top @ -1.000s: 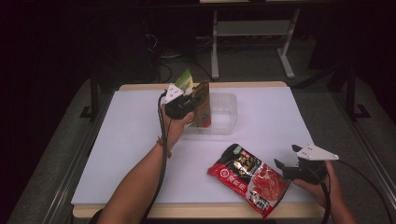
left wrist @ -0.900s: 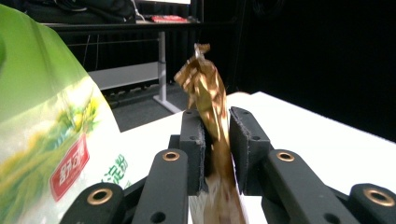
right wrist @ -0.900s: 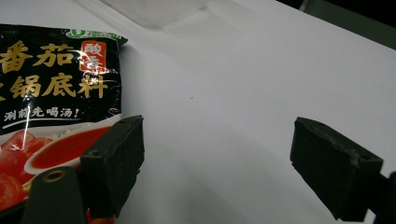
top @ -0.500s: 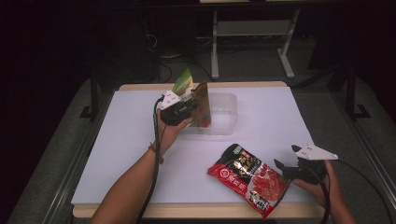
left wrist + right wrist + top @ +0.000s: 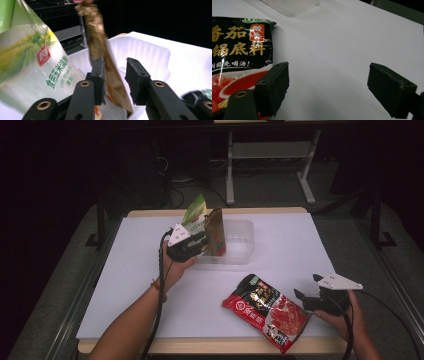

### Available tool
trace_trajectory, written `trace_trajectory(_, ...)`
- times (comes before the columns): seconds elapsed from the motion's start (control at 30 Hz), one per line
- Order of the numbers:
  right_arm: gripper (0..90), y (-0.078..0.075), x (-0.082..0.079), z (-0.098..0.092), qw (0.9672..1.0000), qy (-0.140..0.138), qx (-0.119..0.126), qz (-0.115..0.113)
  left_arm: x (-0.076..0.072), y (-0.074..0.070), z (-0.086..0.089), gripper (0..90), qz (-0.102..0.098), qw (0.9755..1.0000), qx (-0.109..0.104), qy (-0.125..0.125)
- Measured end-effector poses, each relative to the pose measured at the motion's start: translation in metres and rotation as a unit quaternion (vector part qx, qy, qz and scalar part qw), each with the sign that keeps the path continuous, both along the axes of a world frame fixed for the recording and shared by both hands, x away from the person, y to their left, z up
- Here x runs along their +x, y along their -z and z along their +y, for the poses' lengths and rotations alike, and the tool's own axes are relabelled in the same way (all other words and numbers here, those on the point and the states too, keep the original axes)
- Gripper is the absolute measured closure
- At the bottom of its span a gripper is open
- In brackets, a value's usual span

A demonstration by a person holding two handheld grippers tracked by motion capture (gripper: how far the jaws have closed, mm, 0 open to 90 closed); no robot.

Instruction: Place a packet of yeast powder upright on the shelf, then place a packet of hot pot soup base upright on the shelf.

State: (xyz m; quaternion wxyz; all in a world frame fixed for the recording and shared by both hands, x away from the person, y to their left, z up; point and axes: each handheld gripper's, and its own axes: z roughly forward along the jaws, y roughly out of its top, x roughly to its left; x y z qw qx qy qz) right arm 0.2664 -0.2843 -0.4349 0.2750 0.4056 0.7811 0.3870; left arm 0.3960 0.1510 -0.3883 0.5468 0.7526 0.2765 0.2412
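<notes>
Nearest to us, at about five o'clock on the table, our right gripper rests with its jaws spread wide and nothing between them; in the right gripper view the red and black soup-base packet lies flat just beside its left jaw, untouched. Farther out, toward eleven o'clock, our left gripper is at the clear plastic tub, where the brown pouch stands upright beside the green and white starch bag. The left jaws have just been opening: the pouch is between them, close against one pad, with a clear gap to the other, so we judge the grip let go. We take the step in hand to be setting the pouch into the tub. Next we would back the left gripper away without tipping the pouch, then close the right jaws on the packet's edge for its turn.
</notes>
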Motion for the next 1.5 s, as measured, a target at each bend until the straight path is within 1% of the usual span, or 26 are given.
trace_trajectory(0.03,17.1,0.0,0.0,0.0,1.0,-0.001,0.0,0.0,-0.004,-0.001,0.001,64.6,-0.005,1.0,0.007,0.001)
trace_trajectory(0.13,18.0,-0.001,-0.001,0.001,1.0,-0.004,0.003,-0.002,-0.018,-0.005,0.007,57.7,-0.011,0.9997,0.015,0.018)
trace_trajectory(0.2,19.2,-0.001,-0.001,0.001,1.0,-0.005,0.003,0.0,-0.028,-0.007,0.011,55.1,-0.008,0.999,0.017,0.04)
trace_trajectory(0.23,20.7,-0.001,-0.001,0.002,1.0,-0.007,0.005,0.003,-0.034,-0.007,0.013,53.2,-0.007,0.9988,0.018,0.046)
trace_trajectory(0.27,21.1,-0.001,-0.002,0.002,0.9999,-0.011,0.006,0.005,-0.039,-0.007,0.016,49.2,-0.003,0.9985,0.018,0.052)
trace_trajectory(0.33,22.8,-0.002,-0.003,0.004,0.9998,-0.017,0.006,0.005,-0.05,-0.006,0.021,46.2,0.011,0.9971,0.011,0.075)
trace_trajectory(0.43,25.9,-0.001,-0.004,0.007,0.9995,-0.029,0.004,0.012,-0.065,-0.001,0.027,40.9,0.018,0.9962,0.027,0.081)
trace_trajectory(0.47,26.8,-0.001,-0.005,0.008,0.9994,-0.031,0.003,0.014,-0.069,0.002,0.029,39.2,0.023,0.9957,0.026,0.086)
trace_trajectory(0.53,29.0,-0.002,-0.007,0.008,0.999,-0.039,0.008,0.02,-0.073,0.008,0.032,36.4,0.035,0.9948,0.037,0.089)
trace_trajectory(0.57,31.3,-0.002,-0.007,0.009,0.9987,-0.043,0.009,0.025,-0.075,0.012,0.033,35.4,0.036,0.9948,0.038,0.088)
trace_trajectory(0.6,33.3,-0.001,-0.008,0.009,0.9983,-0.048,0.009,0.031,-0.076,0.016,0.035,35.2,0.043,0.9948,0.023,0.09)
trace_trajectory(0.63,34.1,-0.001,-0.008,0.01,0.9982,-0.049,0.007,0.034,-0.078,0.019,0.036,35.3,0.054,0.9941,0.011,0.093)
trace_trajectory(0.67,35.1,-0.001,-0.009,0.011,0.9979,-0.054,0.006,0.036,-0.079,0.021,0.036,35.2,0.058,0.994,0.016,0.091)
trace_trajectory(0.73,35.6,-0.002,-0.01,0.014,0.9971,-0.065,0.002,0.039,-0.081,0.025,0.032,34.8,0.057,0.9931,0.039,0.096)
trace_trajectory(0.77,35.6,-0.002,-0.011,0.015,0.9967,-0.07,0.001,0.042,-0.081,0.026,0.03,34.6,0.057,0.9924,0.04,0.102)
trace_trajectory(0.83,35.8,-0.001,-0.014,0.016,0.9953,-0.083,-0.004,0.051,-0.081,0.028,0.024,34.6,0.067,0.9909,0.035,0.111)
trace_trajectory(0.87,36.1,-0.001,-0.016,0.016,0.9951,-0.083,-0.007,0.053,-0.082,0.029,0.02,34.4,0.069,0.9901,0.039,0.116)
trace_trajectory(1.0,35.5,-0.002,-0.023,0.013,0.9936,-0.088,0.007,0.071,-0.085,0.035,0.005,32.3,0.078,0.985,0.056,0.143)
trace_trajectory(1.1,33.4,-0.004,-0.025,0.011,0.9924,-0.092,0.016,0.081,-0.085,0.039,-0.005,31.5,0.091,0.9801,0.066,0.163)
trace_trajectory(1.13,32.3,-0.005,-0.025,0.011,0.9919,-0.092,0.021,0.085,-0.085,0.041,-0.008,30.8,0.095,0.9782,0.072,0.17)
trace_trajectory(1.2,30.6,-0.005,-0.027,0.01,0.9905,-0.097,0.02,0.095,-0.085,0.044,-0.013,29.4,0.108,0.9742,0.076,0.183)
trace_trajectory(1.27,28.8,-0.004,-0.028,0.009,0.9894,-0.1,0.013,0.105,-0.085,0.047,-0.017,28.3,0.125,0.9694,0.077,0.197)
trace_trajectory(1.33,27.9,-0.005,-0.029,0.006,0.986,-0.109,0.021,0.124,-0.086,0.05,-0.022,27.8,0.133,0.9653,0.087,0.207)
trace_trajectory(1.37,27.7,-0.005,-0.03,0.005,0.9849,-0.112,0.023,0.13,-0.087,0.051,-0.024,27.2,0.138,0.9624,0.09,0.216)
trace_trajectory(1.43,25.4,-0.006,-0.03,0.004,0.9817,-0.118,0.029,0.147,-0.089,0.053,-0.029,26.7,0.141,0.9589,0.099,0.225)
trace_trajectory(1.5,24.5,-0.006,-0.031,0.003,0.9781,-0.129,0.029,0.161,-0.09,0.055,-0.033,26.4,0.151,0.9545,0.103,0.235)
